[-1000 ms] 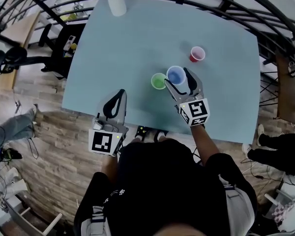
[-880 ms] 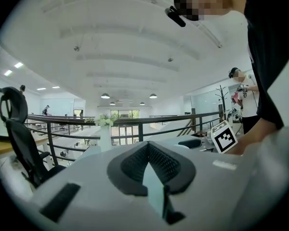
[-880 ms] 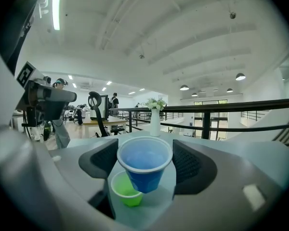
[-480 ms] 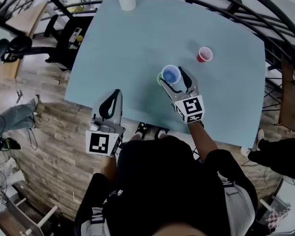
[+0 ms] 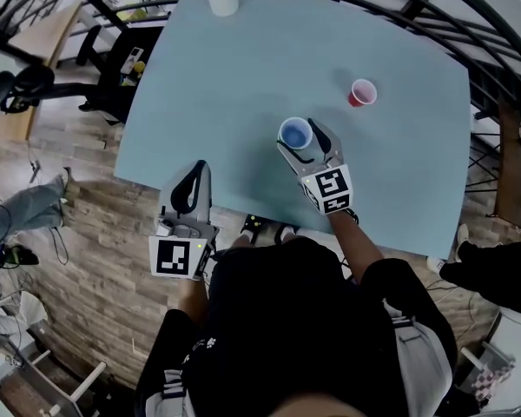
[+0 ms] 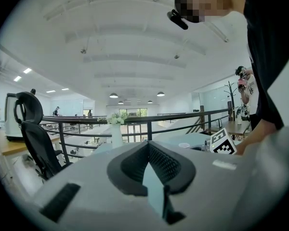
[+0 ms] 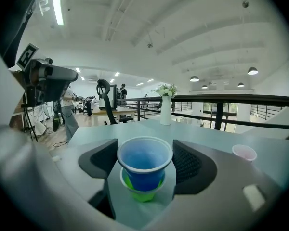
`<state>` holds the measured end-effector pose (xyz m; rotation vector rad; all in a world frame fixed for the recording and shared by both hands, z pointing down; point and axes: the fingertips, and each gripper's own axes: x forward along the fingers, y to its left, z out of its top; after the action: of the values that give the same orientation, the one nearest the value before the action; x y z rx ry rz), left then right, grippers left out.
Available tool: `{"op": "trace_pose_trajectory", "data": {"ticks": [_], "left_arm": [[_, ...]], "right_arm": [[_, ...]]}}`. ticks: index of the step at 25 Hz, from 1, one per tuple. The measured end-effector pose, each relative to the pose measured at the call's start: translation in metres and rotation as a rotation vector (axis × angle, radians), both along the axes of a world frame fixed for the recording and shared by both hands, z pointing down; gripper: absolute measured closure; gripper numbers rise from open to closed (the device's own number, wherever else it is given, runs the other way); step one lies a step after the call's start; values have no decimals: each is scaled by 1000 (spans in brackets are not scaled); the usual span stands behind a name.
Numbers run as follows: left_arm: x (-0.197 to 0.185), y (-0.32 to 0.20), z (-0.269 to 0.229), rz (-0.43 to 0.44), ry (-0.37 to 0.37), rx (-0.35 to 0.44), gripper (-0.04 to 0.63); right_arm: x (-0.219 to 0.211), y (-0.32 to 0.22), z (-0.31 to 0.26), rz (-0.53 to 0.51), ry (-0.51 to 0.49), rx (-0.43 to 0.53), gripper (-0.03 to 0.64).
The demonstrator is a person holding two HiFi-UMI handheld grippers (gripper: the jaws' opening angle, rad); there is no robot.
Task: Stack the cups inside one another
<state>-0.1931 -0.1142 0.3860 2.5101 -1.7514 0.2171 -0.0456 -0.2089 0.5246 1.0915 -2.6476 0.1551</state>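
Right hand-held gripper (image 7: 145, 163) grasps the blue cup (image 5: 295, 134), part-seated in the green cup (image 7: 143, 192); the red cup (image 5: 361, 92) stands apart, not yet stacked; left hand-held gripper (image 6: 148, 153) is clenched and empty.

Head cam: high above person's shoulders, looks steeply down on whole table (image 5: 260, 50), w/ left gripper (image 5: 199, 167) and right gripper (image 5: 300, 135) both in frame, not close.

Left gripper cam: rides low on its gripper, faces approx level along the jaws, across table twd vase (image 6: 116, 134) & railing (image 6: 149, 124). Right gripper's marker cube (image 6: 223, 142) sits near its right edge.

Right gripper cam: same setup, v. close on blue cup (image 7: 144, 162), facing table's far side.

Shared: vase in all 3 views; red cup (image 7: 244, 152) in head + right gripper views.
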Motion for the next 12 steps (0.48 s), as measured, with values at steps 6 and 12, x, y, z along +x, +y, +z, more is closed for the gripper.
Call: {"op": "trace_pose_trajectory", "data": {"ticks": [6, 12], "left_arm": [[-7, -4, -1, 7, 5, -2, 603], [-2, -4, -4, 11, -5, 5, 603]], "right_arm": [[-9, -1, 15, -2, 32, -28, 262], [-5, 0, 30, -14, 66, -47, 259]]}}
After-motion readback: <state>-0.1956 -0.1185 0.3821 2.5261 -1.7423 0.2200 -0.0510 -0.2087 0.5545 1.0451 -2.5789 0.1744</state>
